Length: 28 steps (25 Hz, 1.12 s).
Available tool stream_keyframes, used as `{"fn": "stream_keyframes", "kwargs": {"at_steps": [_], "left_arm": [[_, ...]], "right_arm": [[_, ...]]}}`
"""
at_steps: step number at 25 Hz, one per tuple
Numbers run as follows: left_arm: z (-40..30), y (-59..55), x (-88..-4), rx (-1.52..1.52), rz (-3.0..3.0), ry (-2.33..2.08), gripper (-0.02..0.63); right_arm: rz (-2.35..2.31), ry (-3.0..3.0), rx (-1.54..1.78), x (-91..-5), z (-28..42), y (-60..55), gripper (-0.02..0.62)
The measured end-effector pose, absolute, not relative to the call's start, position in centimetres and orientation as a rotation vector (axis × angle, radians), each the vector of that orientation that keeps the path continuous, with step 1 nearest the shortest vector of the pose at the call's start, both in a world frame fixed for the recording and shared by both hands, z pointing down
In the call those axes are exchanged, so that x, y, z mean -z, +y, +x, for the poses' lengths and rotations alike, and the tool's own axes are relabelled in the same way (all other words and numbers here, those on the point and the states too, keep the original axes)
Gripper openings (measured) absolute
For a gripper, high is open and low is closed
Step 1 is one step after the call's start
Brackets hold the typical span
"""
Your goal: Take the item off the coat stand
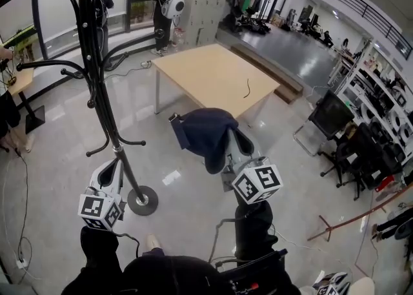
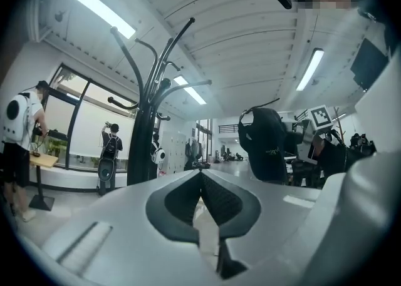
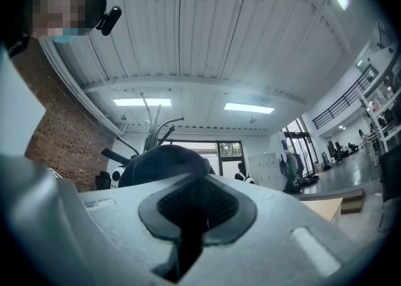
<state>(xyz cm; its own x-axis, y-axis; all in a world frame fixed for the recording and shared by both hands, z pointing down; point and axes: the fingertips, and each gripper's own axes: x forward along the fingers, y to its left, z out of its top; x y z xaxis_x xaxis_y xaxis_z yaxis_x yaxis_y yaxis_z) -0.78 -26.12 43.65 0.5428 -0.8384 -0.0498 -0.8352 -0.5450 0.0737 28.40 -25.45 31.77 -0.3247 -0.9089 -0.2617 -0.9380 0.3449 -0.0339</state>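
In a hall with a glossy floor (image 1: 58, 152), our right gripper (image 3: 195, 197) pinches a dark cap (image 1: 203, 133) shut-jawed, likely to carry it clear of the stand (image 1: 106, 119). The left gripper (image 2: 202, 181), closed and empty, hovers beside the pole. Only its view shows the cap hanging free of the hooks.

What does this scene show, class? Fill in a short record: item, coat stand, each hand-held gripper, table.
item: dark blue cloth item, off the stand, held in the air to its right
coat stand: black, upright, visible hooks bare
right hand-held gripper: shut on the item
left hand-held gripper: shut, nothing between its jaws
table: light wood, behind the item
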Motion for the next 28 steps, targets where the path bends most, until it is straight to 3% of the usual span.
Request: {"fn": "stream_keyframes", "kwargs": {"at_steps": [28], "left_arm": [[0.7,-24.2,-43.8,0.103,2.749,-1.449,0.003]], "right_arm": [[-1.677,2.411,-0.031,-39.4,26.4,-22.9,0.018]]}}
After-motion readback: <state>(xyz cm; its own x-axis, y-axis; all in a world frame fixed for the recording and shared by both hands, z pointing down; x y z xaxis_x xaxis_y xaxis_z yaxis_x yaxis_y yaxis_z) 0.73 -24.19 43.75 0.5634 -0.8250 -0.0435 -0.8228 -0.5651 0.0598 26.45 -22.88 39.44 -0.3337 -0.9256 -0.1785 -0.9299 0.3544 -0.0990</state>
